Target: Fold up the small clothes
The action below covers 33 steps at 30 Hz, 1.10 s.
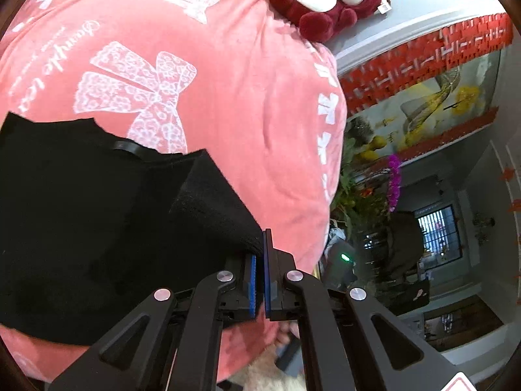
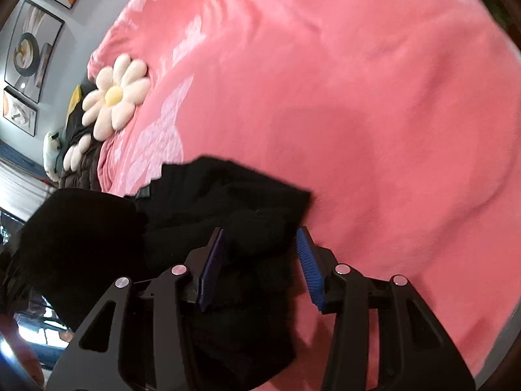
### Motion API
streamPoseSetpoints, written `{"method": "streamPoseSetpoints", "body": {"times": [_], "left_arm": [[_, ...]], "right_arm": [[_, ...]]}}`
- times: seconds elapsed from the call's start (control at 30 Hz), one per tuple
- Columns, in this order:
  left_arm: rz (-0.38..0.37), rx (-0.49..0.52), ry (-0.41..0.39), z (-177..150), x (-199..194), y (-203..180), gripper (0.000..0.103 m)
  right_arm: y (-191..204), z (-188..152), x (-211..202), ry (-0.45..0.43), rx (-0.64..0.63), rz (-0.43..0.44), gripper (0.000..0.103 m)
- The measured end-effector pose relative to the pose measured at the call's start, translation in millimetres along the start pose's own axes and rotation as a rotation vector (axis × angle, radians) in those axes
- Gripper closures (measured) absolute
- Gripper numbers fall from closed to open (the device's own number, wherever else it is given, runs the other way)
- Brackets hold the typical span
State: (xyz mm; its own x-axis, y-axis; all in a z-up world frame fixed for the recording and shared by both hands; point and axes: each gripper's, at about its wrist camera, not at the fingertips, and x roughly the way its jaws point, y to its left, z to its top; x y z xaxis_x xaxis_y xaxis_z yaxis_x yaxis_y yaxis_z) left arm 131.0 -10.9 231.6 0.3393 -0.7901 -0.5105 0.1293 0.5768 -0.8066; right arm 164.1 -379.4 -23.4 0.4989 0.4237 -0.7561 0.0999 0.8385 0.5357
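Observation:
A small black garment [image 1: 81,221] lies on a pink blanket [image 1: 244,97] printed with white bows. My left gripper [image 1: 260,254] is shut on a folded corner of the black garment and holds it up off the blanket. In the right wrist view the same black garment [image 2: 228,202] lies bunched on the pink blanket [image 2: 390,114]. My right gripper [image 2: 260,254] is open, its blue pads on either side of a fold of the black cloth, not pinching it.
A dark red plush monkey [image 1: 335,0] sits at the blanket's far edge. A white daisy cushion [image 2: 114,97] lies at the blanket's left edge, with dark clothing beside it. Past the blanket's right edge are plants and a fish tank [image 1: 439,97].

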Motion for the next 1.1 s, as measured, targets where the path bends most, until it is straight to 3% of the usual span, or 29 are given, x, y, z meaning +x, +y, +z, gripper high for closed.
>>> {"method": "streamPoseSetpoints", "body": {"times": [0.1, 0.2, 0.27, 0.37, 0.43, 0.47, 0.5, 0.57, 0.63, 0.7, 0.73, 0.77, 0.87, 0.97, 1.07, 1.1], "left_arm": [[-0.009, 0.028, 0.001, -8.6, -5.9, -5.3, 0.102], [-0.014, 0.07, 0.012, -16.7, 4.6, -17.8, 0.102], [-0.026, 0.098, 0.034, -23.3, 10.2, -24.9, 0.102], [-0.028, 0.124, 0.055, -34.4, 17.9, -30.5, 0.102], [-0.022, 0.127, 0.069, -37.0, 23.6, -31.0, 0.102], [-0.022, 0.127, 0.075, -37.3, 26.2, -30.7, 0.102], [-0.02, 0.125, 0.079, -37.6, 29.3, -30.7, 0.102], [-0.015, 0.134, 0.089, -37.4, 34.2, -32.3, 0.102], [-0.011, 0.154, 0.086, -38.1, 36.2, -34.0, 0.102], [-0.009, 0.167, 0.092, -39.1, 40.5, -33.6, 0.102], [-0.01, 0.166, 0.094, -39.7, 43.0, -32.5, 0.102], [-0.013, 0.161, 0.1, -40.0, 45.5, -31.0, 0.102], [-0.012, 0.147, 0.109, -41.9, 49.2, -28.9, 0.102], [-0.006, 0.158, 0.084, -43.0, 43.4, -31.3, 0.102], [-0.003, 0.173, 0.047, -45.3, 32.2, -33.7, 0.102], [-0.006, 0.174, 0.04, -46.1, 29.3, -34.0, 0.102]], "right_arm": [[19.2, -3.1, -6.4, -0.034, -0.101, -0.011, 0.091], [33.9, -3.0, -22.4, -0.077, -0.126, 0.047, 0.095], [49.2, 0.3, -29.2, -0.062, -0.13, 0.193, 0.095], [79.9, 5.9, -17.6, 0.045, -0.145, 0.435, 0.095], [90.7, 8.7, -6.0, 0.069, -0.2, 0.349, 0.095], [86.3, 11.1, 3.7, 0.071, -0.238, 0.176, 0.095], [74.6, 12.6, 7.4, 0.07, -0.226, 0.059, 0.095], [39.3, 13.2, 1.8, 0.052, -0.144, -0.089, 0.095], [-7.8, 9.3, -12.0, 0.049, -0.008, -0.151, 0.095], [-29.5, 4.5, -19.0, 0.066, 0.027, -0.254, 0.092], [-34.8, 4.1, -22.9, 0.062, 0.052, -0.273, 0.092], [-35.2, 6.1, -35.0, 0.011, 0.076, -0.233, 0.092], [3.5, 18.2, -47.3, -0.049, -0.055, -0.166, 0.086], [62.6, 28.5, -17.1, 0.049, -0.257, -0.067, 0.078], [97.3, 35.1, 27.1, 0.136, -0.389, -0.029, 0.076], [107.4, 34.9, 43.4, 0.16, -0.442, -0.033, 0.071]]}}
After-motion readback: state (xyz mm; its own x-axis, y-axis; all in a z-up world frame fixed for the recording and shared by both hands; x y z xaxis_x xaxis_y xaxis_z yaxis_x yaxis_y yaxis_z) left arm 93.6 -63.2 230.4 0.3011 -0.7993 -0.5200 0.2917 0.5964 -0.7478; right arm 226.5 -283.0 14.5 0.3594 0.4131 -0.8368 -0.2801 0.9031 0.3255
